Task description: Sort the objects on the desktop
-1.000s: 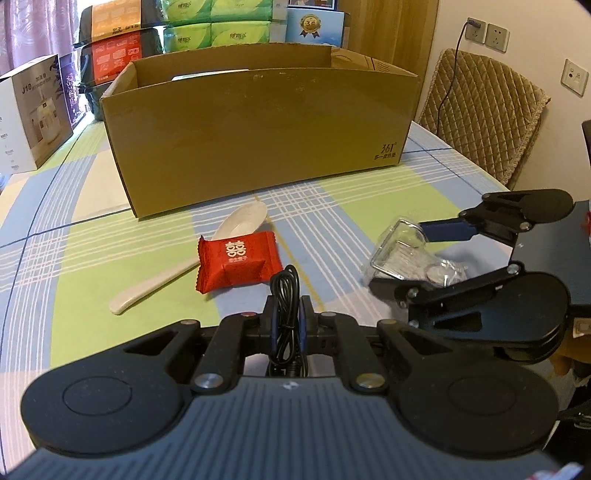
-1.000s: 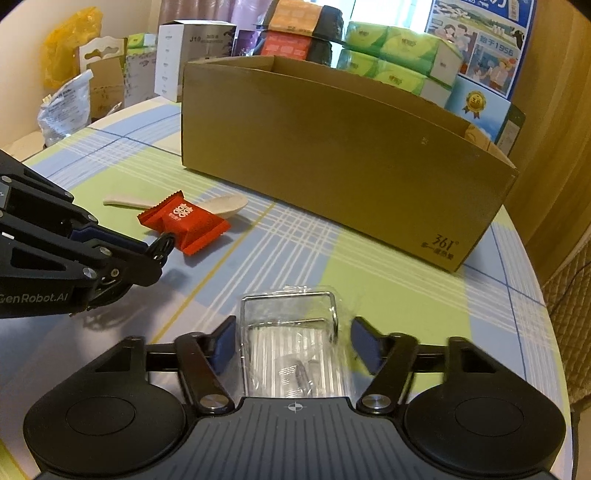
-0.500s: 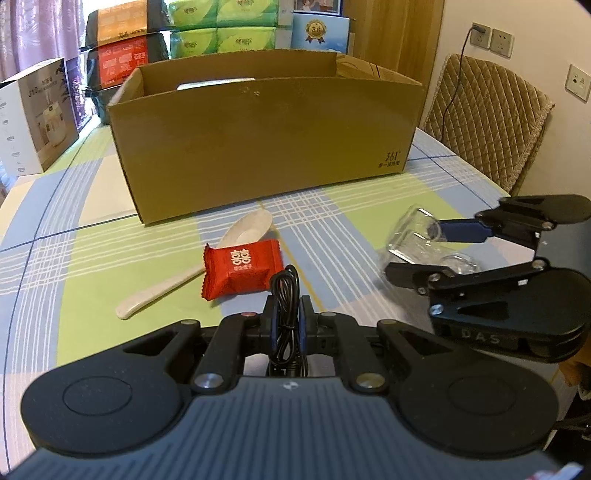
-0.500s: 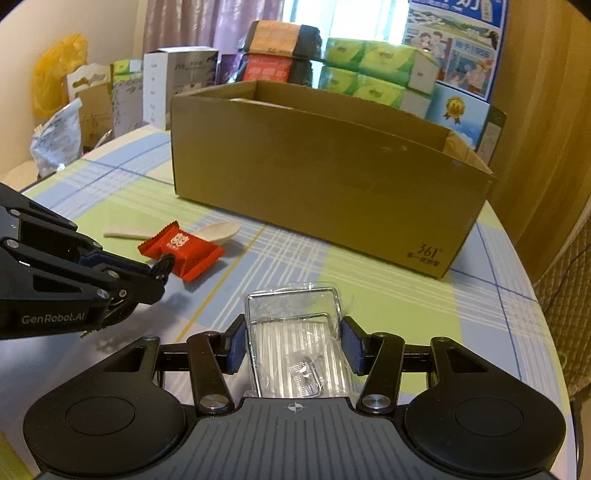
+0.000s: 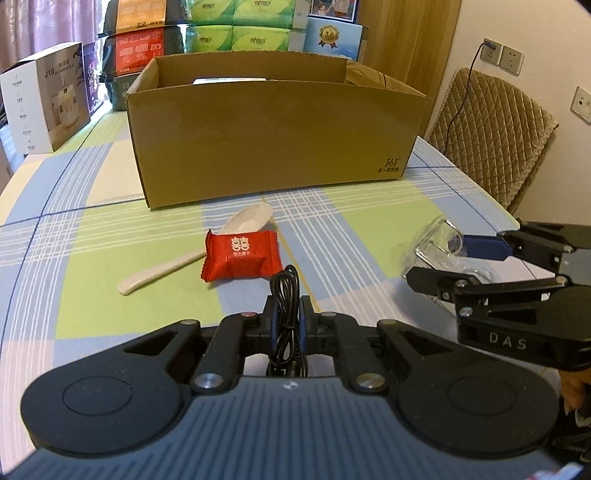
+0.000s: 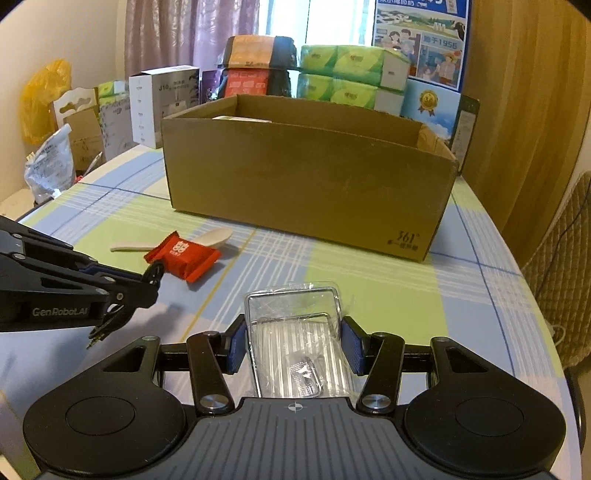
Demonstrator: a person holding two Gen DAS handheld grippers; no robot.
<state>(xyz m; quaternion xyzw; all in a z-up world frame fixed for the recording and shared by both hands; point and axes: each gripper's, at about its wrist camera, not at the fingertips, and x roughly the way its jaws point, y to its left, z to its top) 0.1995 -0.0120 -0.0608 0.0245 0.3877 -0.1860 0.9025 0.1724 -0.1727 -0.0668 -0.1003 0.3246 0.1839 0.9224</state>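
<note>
My left gripper (image 5: 287,314) is shut on a coiled black cable (image 5: 285,295), held above the tablecloth. The same left gripper (image 6: 147,280) shows at the left of the right wrist view. My right gripper (image 6: 293,339) is shut on a clear plastic box (image 6: 295,332) wrapped in film, lifted off the table. In the left wrist view that right gripper (image 5: 443,258) and clear plastic box (image 5: 436,243) hang at the right. A red candy packet (image 5: 242,254) lies partly on a white spoon (image 5: 199,251) ahead of my left gripper. The open cardboard box (image 5: 273,140) stands behind them.
A white carton (image 5: 44,99) stands at the far left of the checked tablecloth (image 5: 92,258). Tissue packs (image 5: 236,33) and other packages are stacked behind the cardboard box. A padded chair (image 5: 491,129) is beside the table's right edge. Bags (image 6: 48,162) sit off the table's left side.
Both grippers have risen and drawn back from the table with their loads. The right gripper closed on the clear plastic box and lifted it.
</note>
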